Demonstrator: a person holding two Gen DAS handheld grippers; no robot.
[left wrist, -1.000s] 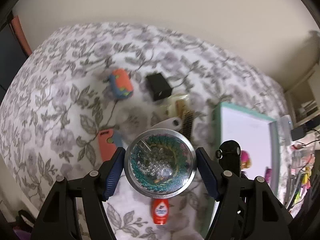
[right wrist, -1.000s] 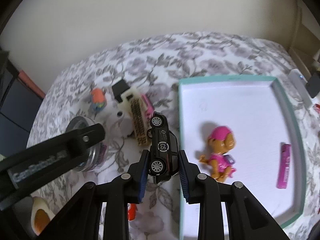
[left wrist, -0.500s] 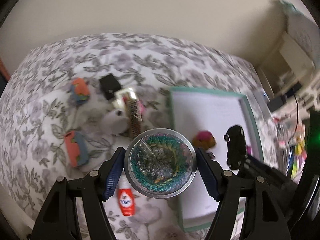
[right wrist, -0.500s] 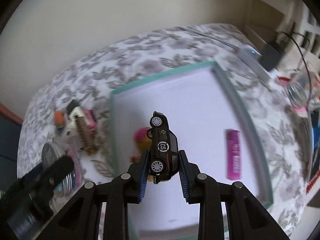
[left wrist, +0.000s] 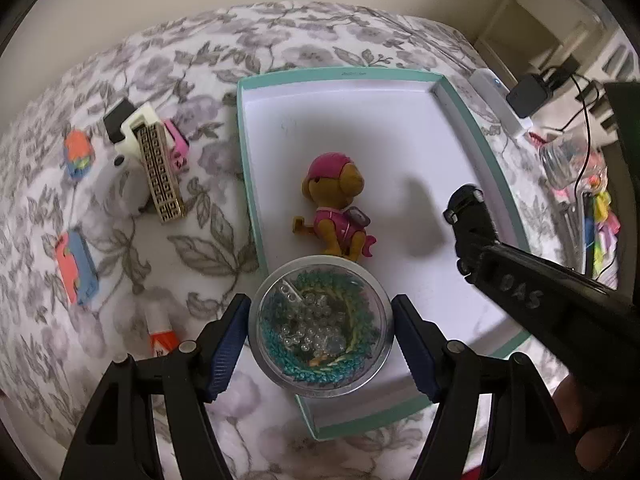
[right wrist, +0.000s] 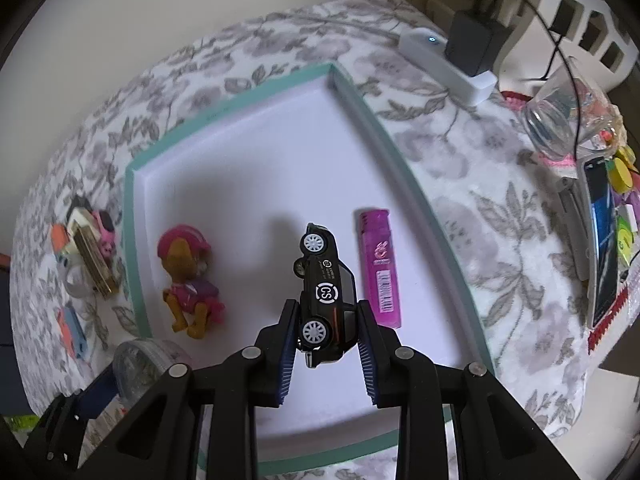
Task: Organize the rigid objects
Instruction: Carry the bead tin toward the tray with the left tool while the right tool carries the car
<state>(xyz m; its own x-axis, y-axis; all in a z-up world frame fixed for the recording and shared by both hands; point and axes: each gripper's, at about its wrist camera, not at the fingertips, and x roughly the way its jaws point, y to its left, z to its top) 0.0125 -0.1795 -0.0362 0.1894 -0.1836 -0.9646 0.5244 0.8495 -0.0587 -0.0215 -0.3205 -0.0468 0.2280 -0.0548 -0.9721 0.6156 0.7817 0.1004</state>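
My left gripper (left wrist: 320,334) is shut on a round clear-lidded tin of beads (left wrist: 320,326), held above the near left corner of the teal-rimmed white tray (left wrist: 340,76). My right gripper (right wrist: 327,332) is shut on a black toy car (right wrist: 325,292), held above the tray (right wrist: 240,96); the car also shows in the left wrist view (left wrist: 466,216). In the tray lie a pink-and-brown toy dog (left wrist: 336,208) (right wrist: 188,276) and a magenta lighter (right wrist: 380,266).
On the floral cloth left of the tray lie a gold-patterned box (left wrist: 160,172), a white camera (left wrist: 120,184), a black box (left wrist: 118,118), orange-and-blue toys (left wrist: 76,264), and a glue tube (left wrist: 160,332). A power strip (right wrist: 452,64), a glass (right wrist: 560,120) and clutter sit at right.
Both grippers have moved right over the tray, each keeping its object. The tray now fills the middle of both views and the loose objects have slid to the left.
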